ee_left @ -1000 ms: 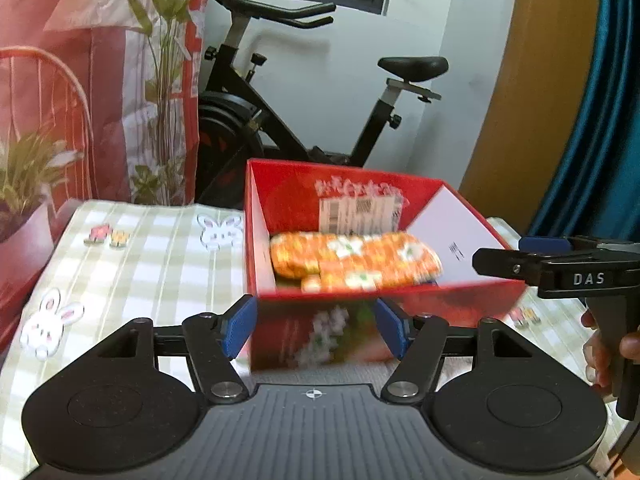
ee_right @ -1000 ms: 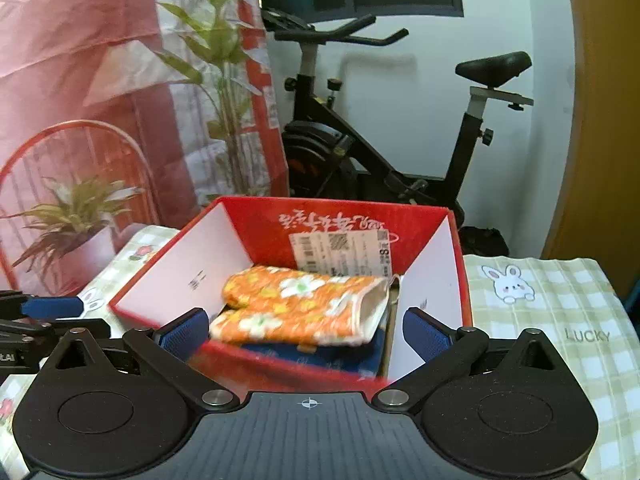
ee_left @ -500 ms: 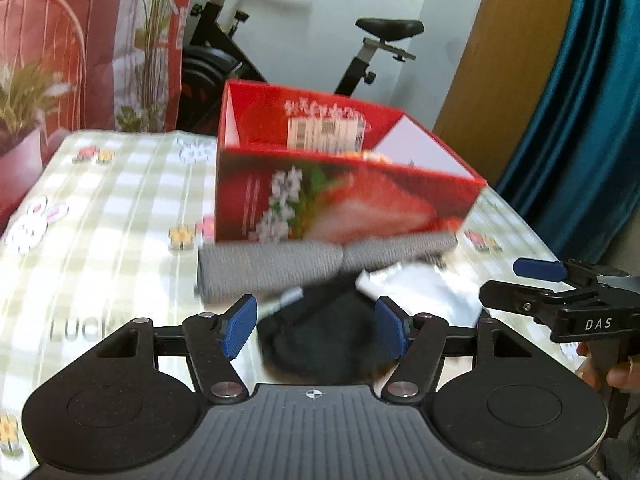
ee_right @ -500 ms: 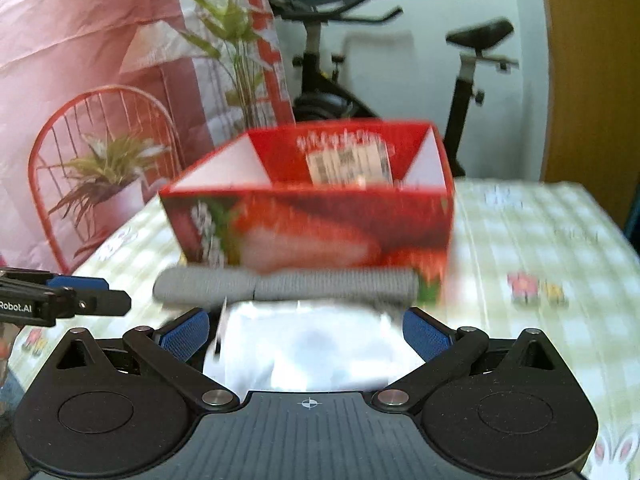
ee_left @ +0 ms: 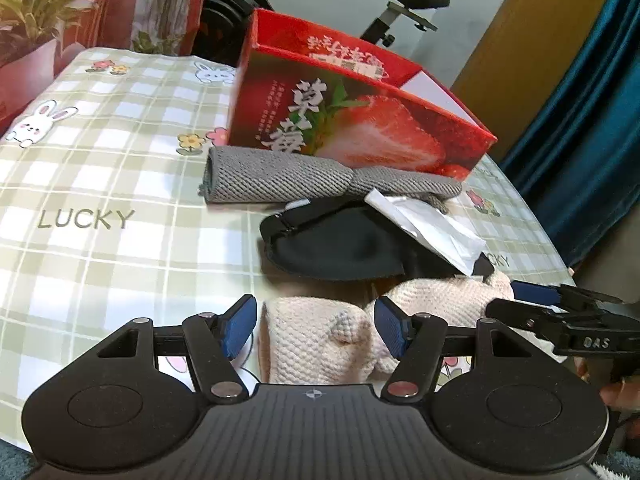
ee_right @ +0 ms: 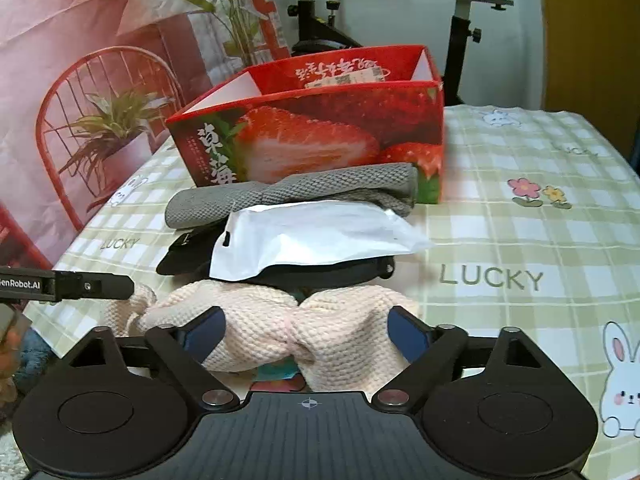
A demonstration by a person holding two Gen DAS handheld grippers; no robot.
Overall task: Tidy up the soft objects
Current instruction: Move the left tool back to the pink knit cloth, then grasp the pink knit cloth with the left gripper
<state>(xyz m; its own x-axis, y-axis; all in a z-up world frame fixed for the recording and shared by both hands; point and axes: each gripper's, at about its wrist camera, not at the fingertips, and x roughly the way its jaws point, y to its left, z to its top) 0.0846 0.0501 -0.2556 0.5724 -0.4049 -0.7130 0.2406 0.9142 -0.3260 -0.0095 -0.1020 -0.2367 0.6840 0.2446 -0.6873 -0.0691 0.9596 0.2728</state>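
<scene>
A cream knitted piece (ee_left: 316,344) (ee_right: 320,336) lies at the near edge of the checked table (ee_left: 100,184). My left gripper (ee_left: 316,330) is open around its left lump, the pads beside the knit without squeezing it. My right gripper (ee_right: 306,332) straddles its middle and its jaws are closing, with the knit between them. Behind the knit lie a black soft item (ee_left: 332,244) (ee_right: 188,252), a white pouch (ee_left: 428,228) (ee_right: 316,236) on top of it, and a rolled grey towel (ee_left: 280,176) (ee_right: 280,196). All of these sit in front of the red strawberry box (ee_left: 360,128) (ee_right: 312,136).
The right gripper (ee_left: 520,304) shows at the left wrist view's right edge, with a hand (ee_left: 620,392) on it. An exercise bike (ee_right: 464,32), a red chair (ee_right: 80,92) with a potted plant, and a blue curtain (ee_left: 580,140) stand around the table.
Both grippers have drawn back from the box and sunk toward the table's near edge. The cream knit has come between both pairs of jaws. The right jaws are narrower.
</scene>
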